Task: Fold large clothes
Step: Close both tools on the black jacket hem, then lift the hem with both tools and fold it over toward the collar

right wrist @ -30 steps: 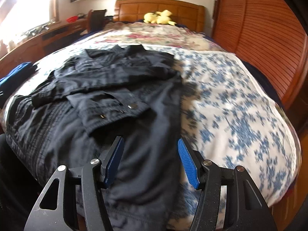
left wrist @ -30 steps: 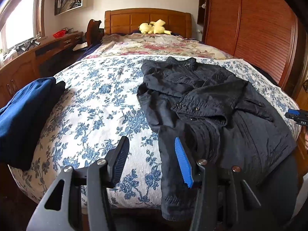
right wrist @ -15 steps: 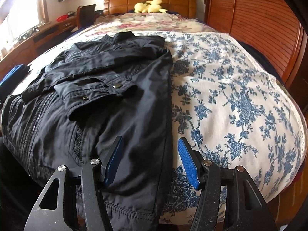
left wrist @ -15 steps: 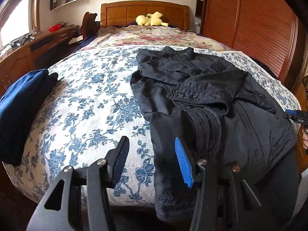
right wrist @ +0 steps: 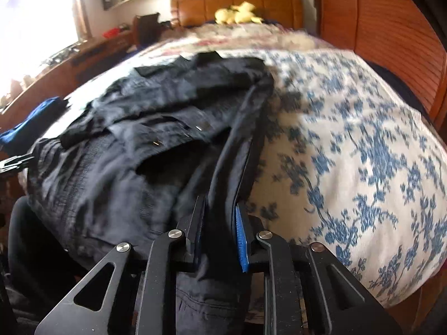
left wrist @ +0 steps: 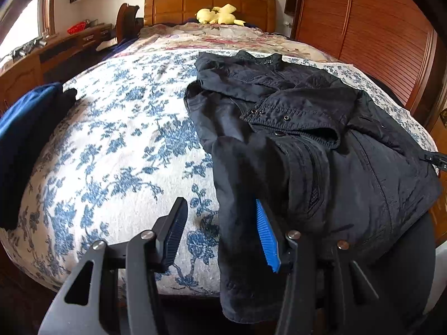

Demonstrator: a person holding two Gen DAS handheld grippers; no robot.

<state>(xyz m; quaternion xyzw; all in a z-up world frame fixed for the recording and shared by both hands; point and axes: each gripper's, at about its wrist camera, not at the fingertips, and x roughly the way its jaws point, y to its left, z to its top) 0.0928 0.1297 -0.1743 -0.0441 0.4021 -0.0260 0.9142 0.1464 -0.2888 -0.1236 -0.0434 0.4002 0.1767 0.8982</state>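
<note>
One black jacket point(left wrist: 307, 145), large, lies spread on the near half of a bed under a blue-flowered white cover point(left wrist: 117, 150); collar toward the headboard, one sleeve folded across the chest, hem hanging over the near edge of the mattress.

Two hand-held grippers, both at that near edge:
- Left gripper point(left wrist: 220, 229): jaws apart, nothing pinched. The jacket's left side edge hangs between them, close against the blue-padded finger; the other finger is over bare cover.
- Right gripper point(right wrist: 219, 229): jaws closing on the jacket's right side edge; a raised ridge of dark cloth runs between the pads, pressed on both sides.

Other items: blue garment point(left wrist: 25, 128), at the cover's left edge, apart from the jacket; yellow soft toy point(left wrist: 219, 14), against the wooden headboard point(left wrist: 209, 1).
</note>
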